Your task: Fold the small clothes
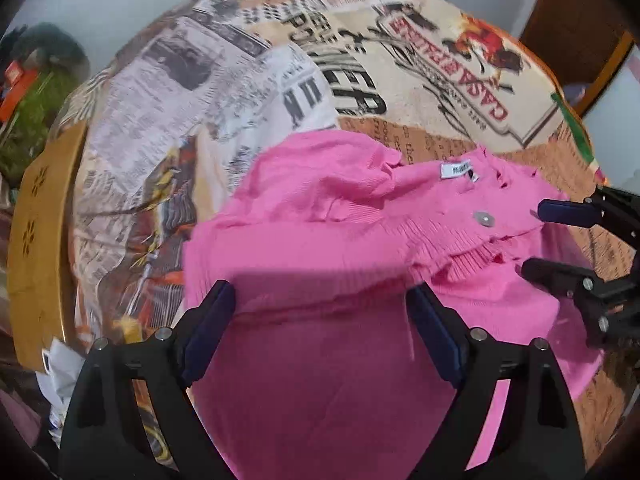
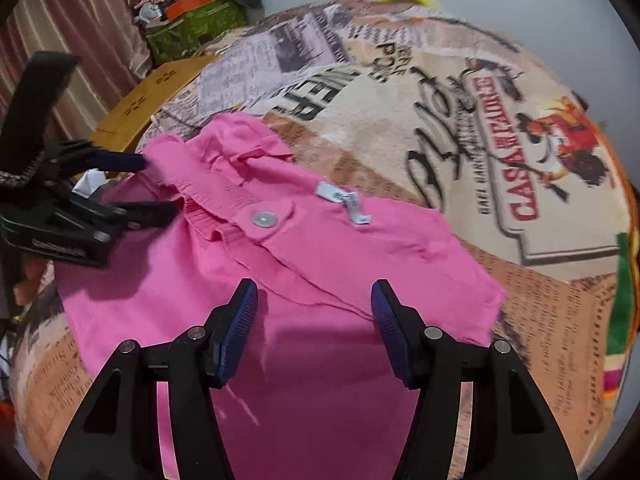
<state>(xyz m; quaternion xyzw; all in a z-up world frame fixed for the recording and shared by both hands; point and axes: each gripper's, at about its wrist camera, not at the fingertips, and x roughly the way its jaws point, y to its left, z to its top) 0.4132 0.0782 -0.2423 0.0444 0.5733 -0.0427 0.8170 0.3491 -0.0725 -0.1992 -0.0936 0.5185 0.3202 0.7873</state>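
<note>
Pink garment [image 1: 320,240] lies spread on the newspaper-print cloth [image 1: 400,92] covering the bench, both tools above it: left tool [image 1: 324,332] gaping wide, right tool [image 2: 314,332] parted, neither gripping fabric.

The pink garment [image 1: 328,248] lies on the newspaper-print cloth [image 1: 240,92]. Over it the left gripper [image 1: 320,316] hangs with jaws apart; the right gripper [image 1: 534,240] flanks its ruffled edge, gaping.
</note>
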